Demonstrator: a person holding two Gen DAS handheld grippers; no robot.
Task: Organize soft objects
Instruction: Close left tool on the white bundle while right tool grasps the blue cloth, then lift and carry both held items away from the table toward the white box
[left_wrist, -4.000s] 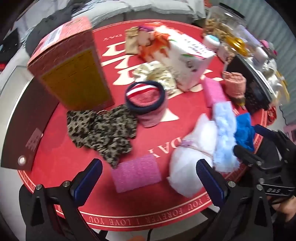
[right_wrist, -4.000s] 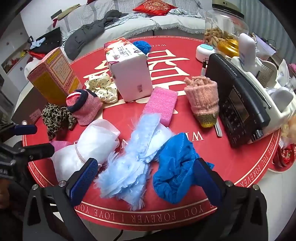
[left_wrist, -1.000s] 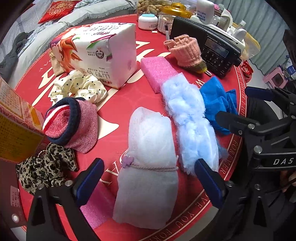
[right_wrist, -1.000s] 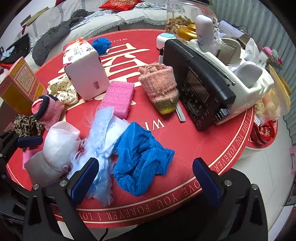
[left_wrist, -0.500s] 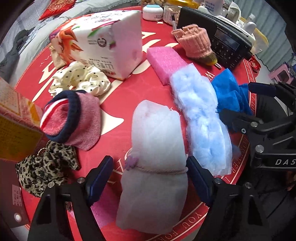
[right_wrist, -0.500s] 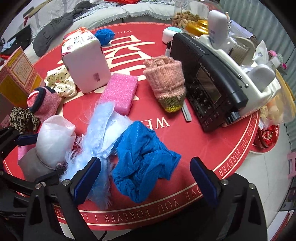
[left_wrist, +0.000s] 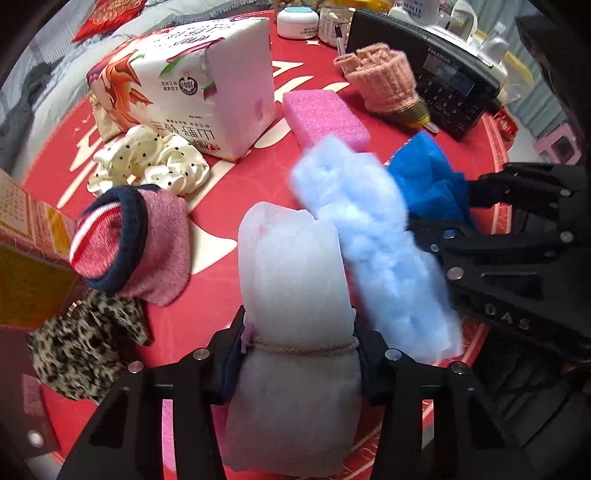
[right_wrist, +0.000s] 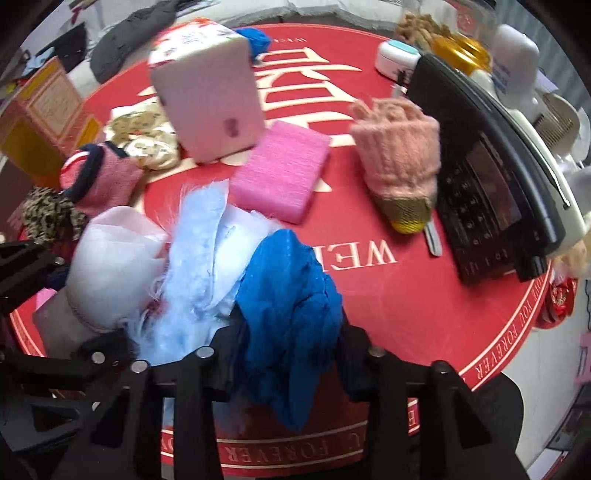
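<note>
Pinching white pouch (left_wrist: 295, 280), left claw (left_wrist: 297, 363); right claw (right_wrist: 288, 354) pinching blue cloth (right_wrist: 291, 291); fluffy pale-blue piece (left_wrist: 373, 236) wedged between, both jaws just closing.

"panda" on black radio (left_wrist: 439, 59), "you forever" on red mat (right_wrist: 509, 332)

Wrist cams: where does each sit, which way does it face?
Left wrist: on the left gripper, looking steeply down the fingers, clamped on the white tied bundle; right gripper at right.
Right wrist: on the right gripper, angled down, clamped on the blue cloth.
Shared: pale blue fluffy cloth, pink sponge.
</note>
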